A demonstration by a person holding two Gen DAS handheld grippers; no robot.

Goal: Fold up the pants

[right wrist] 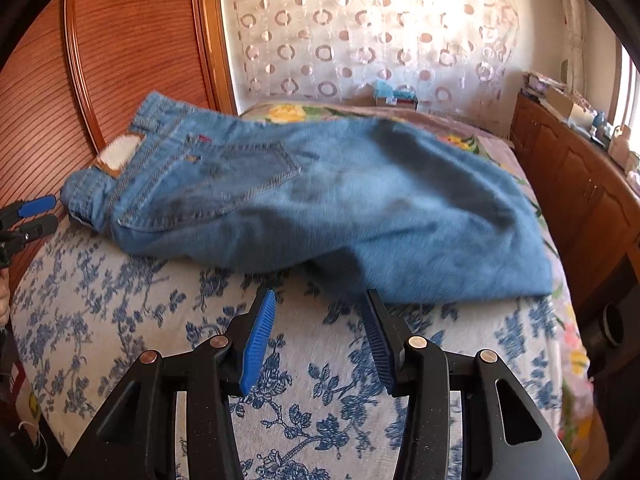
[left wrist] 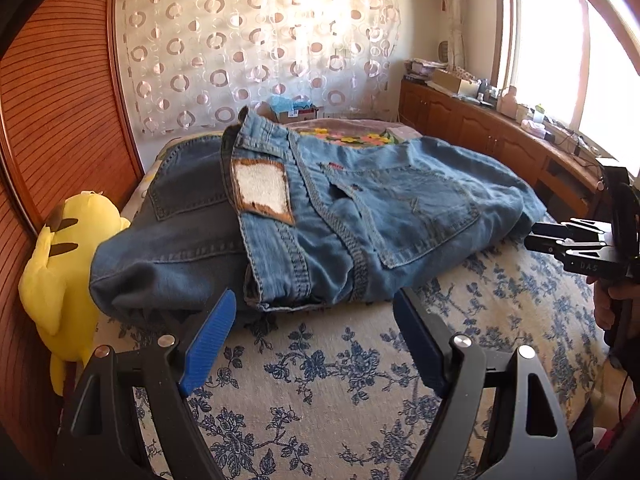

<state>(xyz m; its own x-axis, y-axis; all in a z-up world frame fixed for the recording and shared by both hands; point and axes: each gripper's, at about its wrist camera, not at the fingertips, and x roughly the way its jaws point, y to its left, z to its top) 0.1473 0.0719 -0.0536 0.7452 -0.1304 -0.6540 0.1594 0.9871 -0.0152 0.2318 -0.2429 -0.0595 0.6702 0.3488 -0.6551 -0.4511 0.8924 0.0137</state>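
Floral bedspread (left wrist: 360,380), "DAS"-marked right gripper (left wrist: 536,240), jeans (left wrist: 360,208)

The bed (left wrist: 360,380) wears a white cover printed with blue flowers. 1 pair of jeans (left wrist: 360,216) lies folded across it, back pocket and waist patch facing up. Beyond the jeans a blanket (right wrist: 400,110) with yellow flowers covers the far end. Left of the jeans, at the bed's edge by the wooden panel, sits a yellow plush (left wrist: 60,272).

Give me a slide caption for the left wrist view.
Open left gripper nears folded jeans on floral bedspread, yellow plush alongside.
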